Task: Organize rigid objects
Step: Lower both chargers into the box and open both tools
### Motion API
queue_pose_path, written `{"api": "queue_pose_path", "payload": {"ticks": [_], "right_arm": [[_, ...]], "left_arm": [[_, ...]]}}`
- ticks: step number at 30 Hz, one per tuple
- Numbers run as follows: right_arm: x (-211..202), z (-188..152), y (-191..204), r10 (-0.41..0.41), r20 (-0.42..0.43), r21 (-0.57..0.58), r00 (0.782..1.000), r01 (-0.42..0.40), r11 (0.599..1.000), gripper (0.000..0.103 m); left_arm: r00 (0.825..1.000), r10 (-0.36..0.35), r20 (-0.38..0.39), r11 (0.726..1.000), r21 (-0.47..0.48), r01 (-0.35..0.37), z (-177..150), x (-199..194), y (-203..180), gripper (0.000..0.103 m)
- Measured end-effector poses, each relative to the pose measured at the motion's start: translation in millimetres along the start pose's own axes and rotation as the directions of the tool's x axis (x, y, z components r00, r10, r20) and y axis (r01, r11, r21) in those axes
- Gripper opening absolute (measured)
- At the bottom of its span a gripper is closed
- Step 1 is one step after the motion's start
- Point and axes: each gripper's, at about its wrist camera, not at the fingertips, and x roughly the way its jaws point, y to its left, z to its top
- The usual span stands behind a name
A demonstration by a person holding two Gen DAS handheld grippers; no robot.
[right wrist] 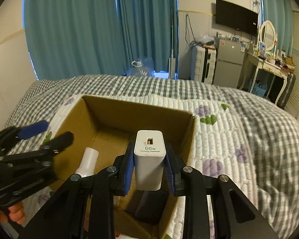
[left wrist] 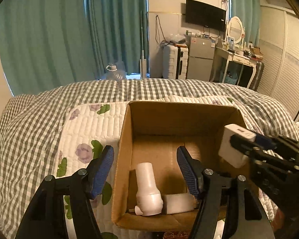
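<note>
An open cardboard box [left wrist: 125, 139] [right wrist: 109, 109] sits on the bed. Inside lie a white bottle [left wrist: 147, 189] [right wrist: 88, 161], a white rectangular block [left wrist: 178, 201] and a dark object [right wrist: 149, 207]. My right gripper [right wrist: 149, 165] [left wrist: 247, 141] is shut on a white 66W charger [right wrist: 149, 159] [left wrist: 233, 145] and holds it above the box's right side. My left gripper [left wrist: 145, 171] [right wrist: 39, 133] is open and empty, straddling the box's left wall, one finger outside and one inside.
The bed has a white floral quilt [left wrist: 89, 123] over a grey checked blanket [left wrist: 29, 119]. Behind it are teal curtains [left wrist: 49, 29], a water jug [left wrist: 114, 71], a suitcase [left wrist: 174, 61], a small fridge [left wrist: 201, 57] and a dressing table [left wrist: 239, 57].
</note>
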Motion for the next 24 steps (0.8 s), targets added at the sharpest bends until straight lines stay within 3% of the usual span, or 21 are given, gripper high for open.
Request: {"api": "queue_pose_path", "payload": {"ticks": [6,8,9,13,16,18,24], "right_arm": [[24,2,7,0.022,-0.037,-0.005,0.999,-0.023,1.0,0.03],[14,4,10,0.015,0.012,-0.007,1.0,-0.014,1.0,0.053],[6,5,11,-0.01,0.042,-0.005,0.999,0.011,1.0,0.072],[-19,7,14,-0.058,0.058,-0.026,0.997,0.06,0.998,0.074],[-46,-1,12,-0.073,0.054,-0.025,0.996,0.075,0.997,0.079],[-68,-11,12,-0.091,0.066,-0.02,0.994,0.092,0.996,0.089],[-116,-59,14,-0.114,0.064,-0.017,0.991,0.116,0.993,0.095]], "left_arm": [[1.0,0.025,0.005,1.0,-0.003,-0.025,-3,6,8,0.068],[0.999,0.035,0.019,0.999,-0.017,-0.035,-4,1,12,0.078],[0.999,0.04,0.024,0.999,-0.024,-0.039,-4,-3,13,0.081],[0.999,0.036,0.035,0.999,-0.038,-0.035,-5,-28,20,0.086],[0.998,0.051,0.048,0.998,-0.047,-0.049,-11,-55,28,0.095],[0.997,0.059,0.055,0.997,-0.048,-0.056,-17,-69,31,0.097],[0.995,0.091,0.028,0.995,-0.047,-0.09,-54,-99,36,0.099]]}}
